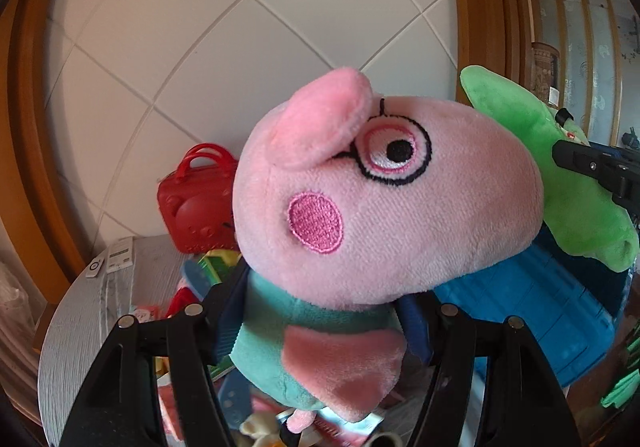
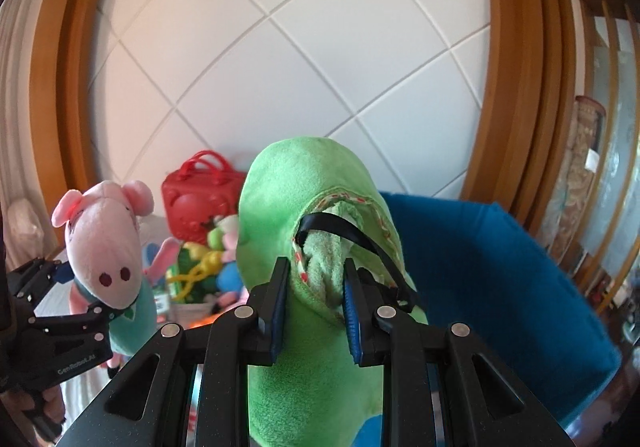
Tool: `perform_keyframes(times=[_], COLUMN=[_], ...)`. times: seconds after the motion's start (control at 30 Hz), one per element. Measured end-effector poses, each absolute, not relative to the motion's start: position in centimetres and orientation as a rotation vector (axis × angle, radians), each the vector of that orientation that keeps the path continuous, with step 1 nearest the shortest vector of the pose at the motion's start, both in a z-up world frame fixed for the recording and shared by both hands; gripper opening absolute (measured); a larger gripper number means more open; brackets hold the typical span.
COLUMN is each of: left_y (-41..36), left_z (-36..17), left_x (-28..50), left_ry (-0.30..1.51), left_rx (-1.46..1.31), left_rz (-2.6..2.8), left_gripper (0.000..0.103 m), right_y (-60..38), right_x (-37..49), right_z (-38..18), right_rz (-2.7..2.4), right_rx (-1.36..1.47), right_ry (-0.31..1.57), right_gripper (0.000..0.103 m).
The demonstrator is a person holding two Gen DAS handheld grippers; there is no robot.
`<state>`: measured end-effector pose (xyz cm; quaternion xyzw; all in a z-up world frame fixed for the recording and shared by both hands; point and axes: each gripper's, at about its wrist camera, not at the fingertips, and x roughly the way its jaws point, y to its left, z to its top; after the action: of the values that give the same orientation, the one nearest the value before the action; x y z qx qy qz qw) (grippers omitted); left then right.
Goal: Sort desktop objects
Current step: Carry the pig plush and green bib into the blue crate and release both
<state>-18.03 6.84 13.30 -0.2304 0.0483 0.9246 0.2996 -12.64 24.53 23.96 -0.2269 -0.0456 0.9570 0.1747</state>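
A pink pig plush [image 1: 384, 199] in a teal shirt fills the left wrist view. My left gripper [image 1: 320, 323] is shut on its body, with a blue pad on each side. In the right wrist view my right gripper [image 2: 316, 307] is shut on a green plush [image 2: 304, 199], pinching the fabric by a black strap [image 2: 340, 225]. Both toys hang in the air side by side. The pig plush [image 2: 104, 243] and left gripper [image 2: 76, 295] show at the left of the right wrist view. The green plush [image 1: 560, 167] and a right-gripper finger [image 1: 588, 167] show at the right of the left wrist view.
A blue bin [image 2: 500, 267] stands to the right, below the green plush. A red handbag [image 2: 200, 199] and a pile of soft toys [image 2: 200, 271] sit at the back of the grey table [image 1: 88, 327]. Two white remotes [image 1: 120, 255] lie near its left edge. A white tiled wall is behind.
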Motion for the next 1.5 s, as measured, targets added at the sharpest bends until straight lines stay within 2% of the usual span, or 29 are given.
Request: perform_keyframes(times=[0.23, 0.4, 0.53, 0.7, 0.83, 1.07, 1.2, 1.33, 1.4, 1.5], left_y=[19.9, 30.9, 39.4, 48.7, 51.8, 53.9, 54.5, 54.9, 55.1, 55.2], left_z=[20.1, 23.0, 21.6, 16.5, 10.9, 5.5, 4.3, 3.8, 4.0, 4.2], left_x=[-16.4, -16.7, -17.4, -18.4, -19.0, -20.2, -20.1, -19.8, -19.5, -19.1], left_ry=[0.099, 0.125, 0.238, 0.393, 0.589, 0.674, 0.719, 0.749, 0.761, 0.764], left_rx=[-0.584, -0.683, -0.805, -1.023, -1.154, -1.348, -1.386, -1.39, -1.376, -1.366], left_rz=[2.363, 2.261, 2.19, 2.093, 2.049, 1.948, 1.924, 1.923, 1.93, 1.931], left_gripper=[0.066, 0.066, 0.066, 0.066, 0.066, 0.067, 0.07, 0.072, 0.079, 0.081], right_y=[38.0, 46.9, 53.2, 58.4, 60.4, 63.7, 64.1, 64.7, 64.9, 64.9], right_x=[-11.5, -12.5, -14.9, -17.5, -18.5, -19.7, -20.3, -20.5, -20.6, -20.6], right_z=[29.4, 29.7, 26.5, 21.0, 16.2, 9.9, 7.9, 7.1, 6.9, 6.7], right_rz=[2.659, 2.605, 2.562, 2.49, 2.44, 2.349, 2.304, 2.294, 2.287, 2.28], right_rx=[-0.655, -0.765, -0.929, -1.15, -1.324, -1.495, -1.541, -1.566, -1.569, -1.571], right_ry=[-0.209, -0.216, -0.173, -0.127, -0.105, -0.101, -0.151, -0.123, -0.121, -0.132], right_gripper=[0.024, 0.024, 0.024, 0.024, 0.024, 0.024, 0.024, 0.024, 0.024, 0.025])
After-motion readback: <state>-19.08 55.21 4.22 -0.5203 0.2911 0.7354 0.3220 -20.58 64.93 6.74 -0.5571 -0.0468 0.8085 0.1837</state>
